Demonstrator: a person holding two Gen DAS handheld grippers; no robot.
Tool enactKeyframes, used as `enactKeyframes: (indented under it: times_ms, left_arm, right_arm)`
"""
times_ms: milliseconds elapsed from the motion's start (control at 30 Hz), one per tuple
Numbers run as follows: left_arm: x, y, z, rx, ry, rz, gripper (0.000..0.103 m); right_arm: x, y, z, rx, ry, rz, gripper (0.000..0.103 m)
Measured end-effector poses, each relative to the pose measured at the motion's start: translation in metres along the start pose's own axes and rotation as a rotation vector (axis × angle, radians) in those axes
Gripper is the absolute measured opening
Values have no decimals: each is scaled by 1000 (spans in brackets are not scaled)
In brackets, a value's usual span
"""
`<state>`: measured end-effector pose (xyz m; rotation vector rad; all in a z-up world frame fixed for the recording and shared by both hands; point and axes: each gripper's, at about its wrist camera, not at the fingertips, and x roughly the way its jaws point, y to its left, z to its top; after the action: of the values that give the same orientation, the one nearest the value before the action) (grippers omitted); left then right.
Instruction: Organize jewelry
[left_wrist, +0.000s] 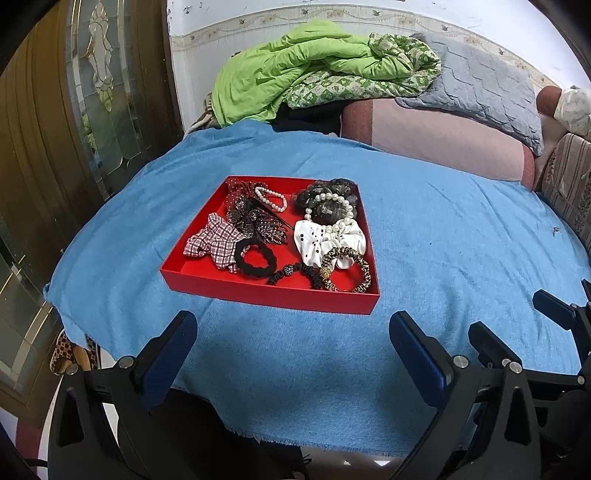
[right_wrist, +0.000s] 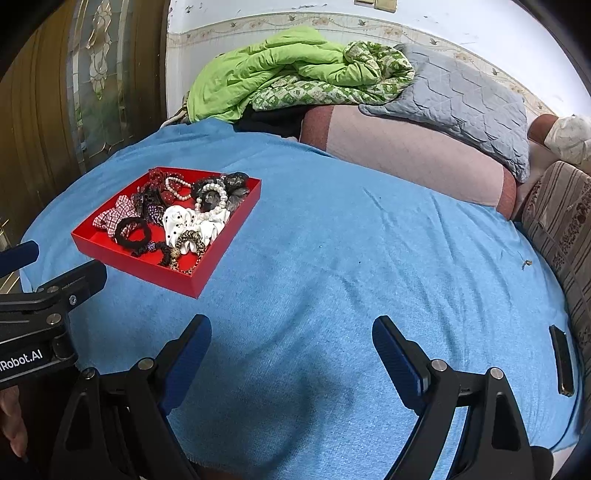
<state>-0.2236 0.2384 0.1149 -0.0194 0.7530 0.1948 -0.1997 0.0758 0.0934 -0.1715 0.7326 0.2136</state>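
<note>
From my remote seat: the left tool (right_wrist: 14, 258) is cut by the right wrist view's left edge. A small speck (right_wrist: 526, 263) on the blue cloth (right_wrist: 332, 258) is too tiny to identify. Items overlap in the red tray (left_wrist: 266, 295), hiding lower pieces.

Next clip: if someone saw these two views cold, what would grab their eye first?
The red tray on the blue cloth, heaped with hair ties and bracelets: a white pearl bracelet on a dark scrunchie at its far right, a plain black hair tie near the front. Behind the cloth, a bright green quilt lies crumpled against the wall. Both claws, left claw and right claw, hover open and empty.
</note>
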Motion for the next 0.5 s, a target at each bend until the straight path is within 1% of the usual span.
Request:
enactKeyframes:
  times_ms: [500]
  left_arm:
    - [2,1,-2,-4,5,-1,103]
  right_arm:
    - [4,4,-2,-9,15,-1,92]
